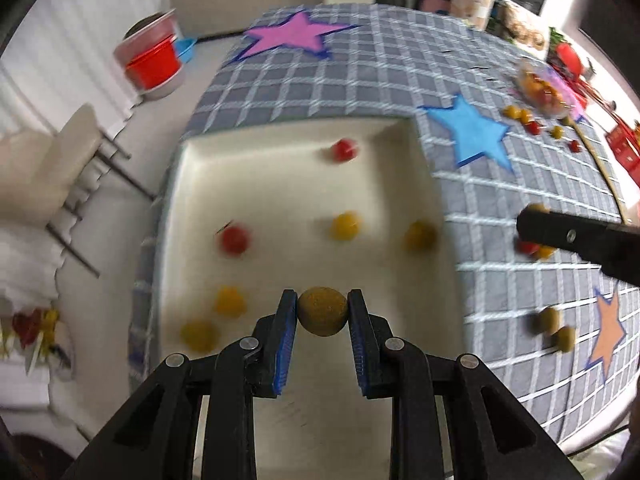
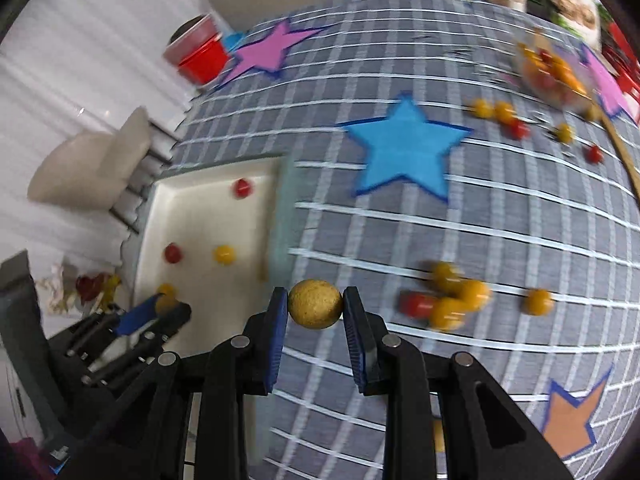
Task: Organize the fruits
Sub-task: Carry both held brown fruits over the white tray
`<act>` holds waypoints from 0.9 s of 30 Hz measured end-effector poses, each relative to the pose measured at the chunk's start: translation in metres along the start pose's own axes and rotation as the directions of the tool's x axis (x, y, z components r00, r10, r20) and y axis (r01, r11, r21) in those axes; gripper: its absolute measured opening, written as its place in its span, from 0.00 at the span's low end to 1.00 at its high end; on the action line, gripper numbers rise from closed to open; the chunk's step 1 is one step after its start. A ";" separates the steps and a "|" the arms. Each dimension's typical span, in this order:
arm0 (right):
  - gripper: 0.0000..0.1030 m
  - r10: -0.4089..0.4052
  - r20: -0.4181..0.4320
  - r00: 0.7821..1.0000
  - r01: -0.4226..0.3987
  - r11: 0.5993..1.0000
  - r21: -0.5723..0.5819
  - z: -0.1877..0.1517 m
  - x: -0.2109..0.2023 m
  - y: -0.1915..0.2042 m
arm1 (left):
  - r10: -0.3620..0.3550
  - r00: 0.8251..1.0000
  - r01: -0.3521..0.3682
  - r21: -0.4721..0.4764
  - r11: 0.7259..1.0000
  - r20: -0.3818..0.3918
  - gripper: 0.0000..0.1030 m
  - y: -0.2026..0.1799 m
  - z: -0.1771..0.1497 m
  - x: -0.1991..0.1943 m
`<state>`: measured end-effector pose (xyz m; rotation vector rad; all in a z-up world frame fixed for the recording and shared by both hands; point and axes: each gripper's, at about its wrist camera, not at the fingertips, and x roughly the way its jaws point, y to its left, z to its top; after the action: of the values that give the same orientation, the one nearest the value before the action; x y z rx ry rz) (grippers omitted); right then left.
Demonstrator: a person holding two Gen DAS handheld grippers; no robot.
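Note:
My left gripper (image 1: 322, 307) is shut on a round brownish-yellow fruit (image 1: 322, 311) and holds it over the near part of a white tray (image 1: 296, 184). The tray holds several small red and yellow fruits, such as a red one (image 1: 234, 239) and a yellow one (image 1: 345, 225). My right gripper (image 2: 315, 305) is shut on a second brownish-yellow fruit (image 2: 315, 303) over the grey checked cloth, just right of the tray (image 2: 200, 236). The left gripper (image 2: 160, 312) shows at the tray's near end. The right gripper also shows in the left wrist view (image 1: 560, 236).
Loose red and yellow fruits lie on the cloth (image 2: 448, 300), with more further back (image 2: 504, 114). A clear bowl of fruits (image 2: 552, 76) stands at the far right. Star patches mark the cloth. A chair (image 1: 52, 168) and red tubs (image 1: 154, 62) stand off the table's left.

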<state>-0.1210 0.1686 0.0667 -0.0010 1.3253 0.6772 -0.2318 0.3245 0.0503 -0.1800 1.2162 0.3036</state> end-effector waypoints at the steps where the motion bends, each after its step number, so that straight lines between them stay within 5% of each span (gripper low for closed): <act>1: 0.30 0.006 -0.005 1.000 -0.006 1.000 -0.012 0.001 0.003 0.008 | 0.010 1.000 -0.010 -0.011 1.000 -0.003 0.26 0.006 -0.004 0.001; 8: 0.30 0.031 -0.084 0.996 -0.039 0.995 -0.097 0.001 0.039 0.059 | 0.044 0.998 -0.046 -0.065 0.997 -0.034 0.26 0.036 -0.027 0.015; 27: 0.30 -0.088 -0.142 0.986 0.057 0.977 -0.205 -0.004 0.091 0.081 | 0.090 0.996 -0.090 -0.012 0.996 -0.030 0.28 0.032 -0.046 0.027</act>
<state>-0.1539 0.2740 0.0144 -0.2672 1.3885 0.7574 -0.2751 0.3448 0.0102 -0.1422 1.2539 0.3890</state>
